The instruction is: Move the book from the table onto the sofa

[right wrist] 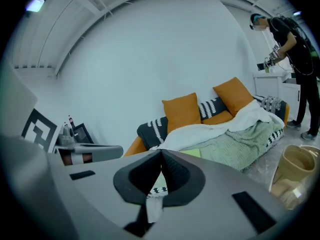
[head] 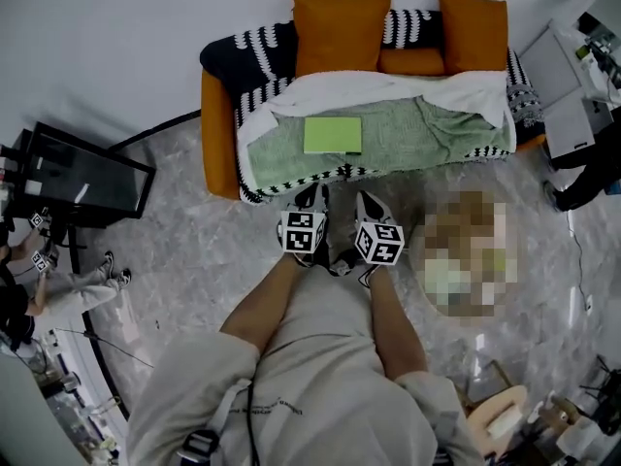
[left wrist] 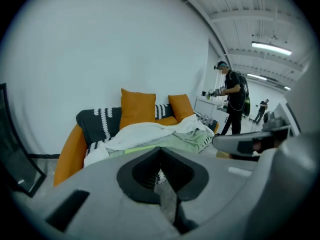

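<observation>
The left tool (head: pixel 314 196) and the right tool (head: pixel 368 204) are side by side, close together. Both point slightly downward towards the sofa (head: pixel 218 134). In the left gripper view the left tool (left wrist: pixel 160 149) has its jaws pressed together with nothing between them. The right gripper view shows the same of the right tool (right wrist: pixel 161 152): jaws together and empty.

The book (head: pixel 333 134), lime green, lies flat on the sofa seat, straight ahead of the two tools and apart from both. It rests on a green blanket (head: pixel 417 139). From each tool it shows only as a thin green strip just beyond the jaw tips (left wrist: pixel 140 149) (right wrist: pixel 193 153). Between the tool tips and the book runs the seat's front edge, where the blanket's black-and-white trim (head: pixel 320 175) hangs over.

Beyond the book a white cloth (head: pixel 388 90) is heaped along the backrest, below two orange cushions (head: pixel 340 32) (head: pixel 473 32) and a black-and-white striped throw (head: pixel 252 51).

Left of the left tool, well apart, a black stand (head: pixel 82 178) sits on the marbled floor (head: pixel 194 250). Right of the right tool is a beige round tub (right wrist: pixel 300 166) near the sofa's corner. Further off that way a person in black (right wrist: pixel 290 44) stands at a white counter (right wrist: pixel 267 81).
</observation>
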The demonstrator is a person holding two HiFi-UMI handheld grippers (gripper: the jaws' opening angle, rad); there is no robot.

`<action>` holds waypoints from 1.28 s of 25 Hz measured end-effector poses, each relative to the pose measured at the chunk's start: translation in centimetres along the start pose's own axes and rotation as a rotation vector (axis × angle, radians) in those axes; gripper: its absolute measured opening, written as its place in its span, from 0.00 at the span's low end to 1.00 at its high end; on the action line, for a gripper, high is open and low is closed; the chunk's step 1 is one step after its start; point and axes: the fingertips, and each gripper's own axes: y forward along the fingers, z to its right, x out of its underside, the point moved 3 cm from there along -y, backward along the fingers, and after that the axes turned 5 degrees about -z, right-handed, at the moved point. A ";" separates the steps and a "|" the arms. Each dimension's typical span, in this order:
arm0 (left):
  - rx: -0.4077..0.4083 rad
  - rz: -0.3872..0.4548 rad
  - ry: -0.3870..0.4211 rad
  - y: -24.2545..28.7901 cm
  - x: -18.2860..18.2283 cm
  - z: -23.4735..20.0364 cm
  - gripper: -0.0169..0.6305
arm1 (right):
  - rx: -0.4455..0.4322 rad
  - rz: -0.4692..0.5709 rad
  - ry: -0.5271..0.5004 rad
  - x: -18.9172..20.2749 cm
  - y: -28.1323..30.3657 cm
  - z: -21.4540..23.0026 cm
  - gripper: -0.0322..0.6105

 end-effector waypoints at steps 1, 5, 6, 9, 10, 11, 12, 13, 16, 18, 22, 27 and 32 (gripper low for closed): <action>-0.006 -0.011 -0.009 0.0 0.6 -0.2 0.04 | 0.003 0.000 0.008 0.1 -0.2 0.3 0.06; -0.007 -0.032 -0.058 0.3 1.1 -0.3 0.04 | 0.015 0.010 0.008 -0.2 -0.8 1.3 0.06; -0.004 -0.032 -0.060 0.3 0.9 -0.1 0.04 | 0.019 0.010 0.011 -0.1 -0.9 1.4 0.06; 0.006 -0.038 -0.056 0.2 0.8 0.5 0.04 | 0.017 -0.010 0.000 0.5 -1.3 1.3 0.06; 0.010 -0.046 -0.046 0.4 0.9 0.8 0.04 | 0.012 -0.017 -0.005 0.5 -1.2 1.3 0.06; 0.014 -0.057 -0.031 0.5 1.1 0.9 0.04 | 0.007 -0.021 -0.007 0.5 -1.1 1.3 0.06; 0.018 -0.069 -0.015 0.7 1.4 1.1 0.04 | 0.002 -0.021 -0.007 0.5 -1.0 1.3 0.06; 0.019 -0.079 -0.004 0.8 1.7 1.3 0.04 | 0.000 -0.021 -0.007 0.5 -1.0 1.4 0.06; 0.012 -0.088 -0.022 0.9 2.2 1.3 0.04 | 0.004 -0.025 -0.013 0.8 -1.4 2.0 0.06; 0.002 -0.080 -0.046 0.8 2.1 1.1 0.04 | 0.005 -0.030 -0.017 0.9 -1.5 2.2 0.06; -0.004 -0.078 -0.063 0.8 2.1 1.1 0.04 | 0.002 -0.039 -0.032 0.8 -1.5 2.3 0.06; -0.020 -0.090 -0.069 0.5 2.6 0.2 0.04 | -0.004 -0.076 -0.107 1.1 -1.0 1.6 0.06; -0.028 -0.101 -0.090 0.3 3.3 0.0 0.04 | -0.014 -0.081 -0.111 1.1 -1.0 1.6 0.06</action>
